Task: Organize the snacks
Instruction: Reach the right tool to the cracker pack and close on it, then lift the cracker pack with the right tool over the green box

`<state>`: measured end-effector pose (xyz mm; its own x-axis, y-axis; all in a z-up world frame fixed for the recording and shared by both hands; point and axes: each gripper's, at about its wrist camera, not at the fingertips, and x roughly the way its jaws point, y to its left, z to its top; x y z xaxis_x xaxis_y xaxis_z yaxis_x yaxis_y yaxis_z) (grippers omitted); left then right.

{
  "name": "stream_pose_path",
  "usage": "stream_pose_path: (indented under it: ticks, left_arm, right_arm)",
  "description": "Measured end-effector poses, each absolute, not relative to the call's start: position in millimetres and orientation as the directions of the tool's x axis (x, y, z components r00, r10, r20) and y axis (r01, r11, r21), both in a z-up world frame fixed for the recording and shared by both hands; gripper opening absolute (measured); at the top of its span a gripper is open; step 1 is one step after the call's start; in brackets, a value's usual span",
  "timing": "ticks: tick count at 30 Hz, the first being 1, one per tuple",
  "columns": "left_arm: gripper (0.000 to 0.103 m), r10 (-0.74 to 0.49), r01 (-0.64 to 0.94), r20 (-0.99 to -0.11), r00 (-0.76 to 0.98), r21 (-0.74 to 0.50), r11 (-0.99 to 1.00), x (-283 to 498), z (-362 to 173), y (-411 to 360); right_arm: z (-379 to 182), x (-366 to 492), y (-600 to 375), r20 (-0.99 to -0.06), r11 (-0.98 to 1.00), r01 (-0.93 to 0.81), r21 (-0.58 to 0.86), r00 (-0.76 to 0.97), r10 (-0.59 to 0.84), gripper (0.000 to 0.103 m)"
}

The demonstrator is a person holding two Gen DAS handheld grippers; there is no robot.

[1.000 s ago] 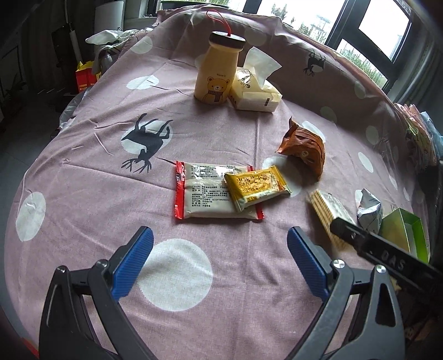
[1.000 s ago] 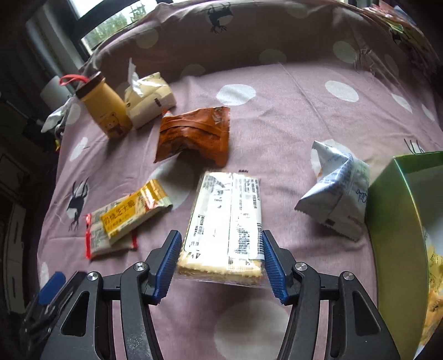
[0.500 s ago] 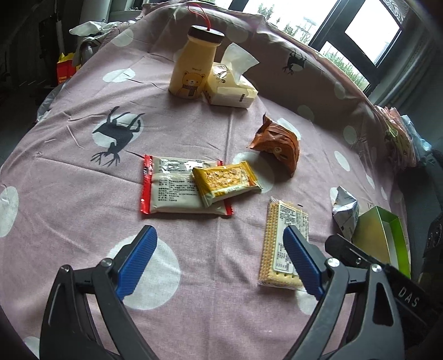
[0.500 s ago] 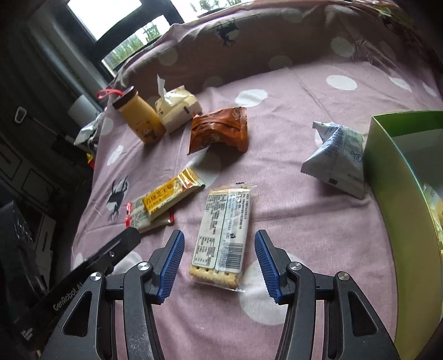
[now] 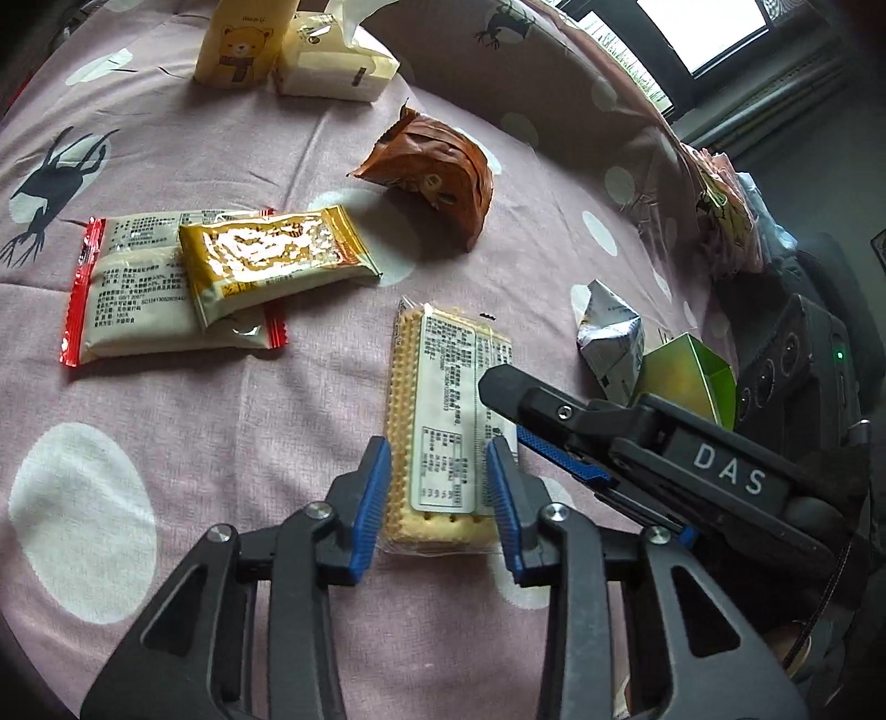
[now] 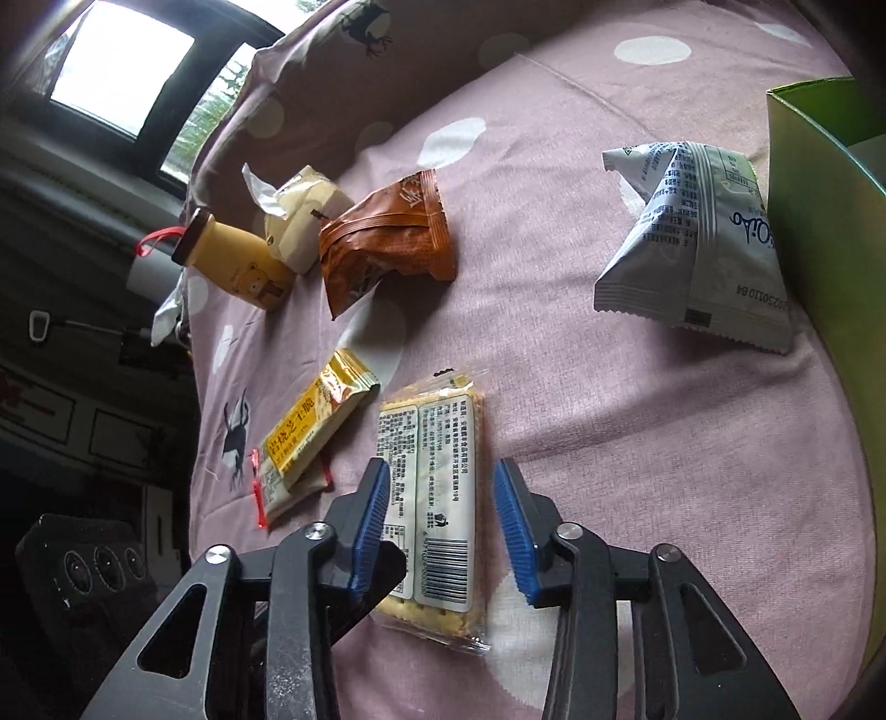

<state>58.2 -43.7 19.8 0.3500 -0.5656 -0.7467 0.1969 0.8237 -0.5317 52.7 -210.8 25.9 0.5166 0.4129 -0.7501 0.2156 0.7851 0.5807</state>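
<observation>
Both my grippers straddle the cracker pack lying flat on the bed: left gripper jaws about touching it, right gripper jaws slightly open. Risk: tools collide, crackers crack.

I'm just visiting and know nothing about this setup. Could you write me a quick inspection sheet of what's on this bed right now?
Surface: pink sheet with white dots and deer prints.
Job's things: cracker pack flat; yellow bar lying on red-edged pack; brown bag; white pouch beside green box.
Clutter: bear bottle, tissue pack.
Grippers: left gripper pads straddle the cracker pack, contact unclear; right gripper open around it.
Cables: nothing seen.
Surroundings: window, dim room.
</observation>
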Motion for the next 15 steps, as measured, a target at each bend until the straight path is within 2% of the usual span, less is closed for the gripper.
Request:
stream_pose_path:
  ticks: [2,8,15]
  left_arm:
    - [0.03,-0.567,0.183,-0.747,0.347,-0.539,0.822,61,16,-43]
    - [0.03,-0.579,0.168,-0.735,0.353,-0.558,0.812,61,17,-39]
    - [0.03,-0.547,0.195,-0.725,0.418,-0.517,0.834,37,41,-37]
  right_arm:
    - [21,54,-211,-0.744,0.769,0.215,0.601,0.502,0.441,0.038]
    - [23,53,-205,-0.762,0.812,0.181,0.554,0.503,0.407,0.038]
    - [43,37,-197,-0.732,0.827,0.138,0.545,0.56,0.389,0.038]
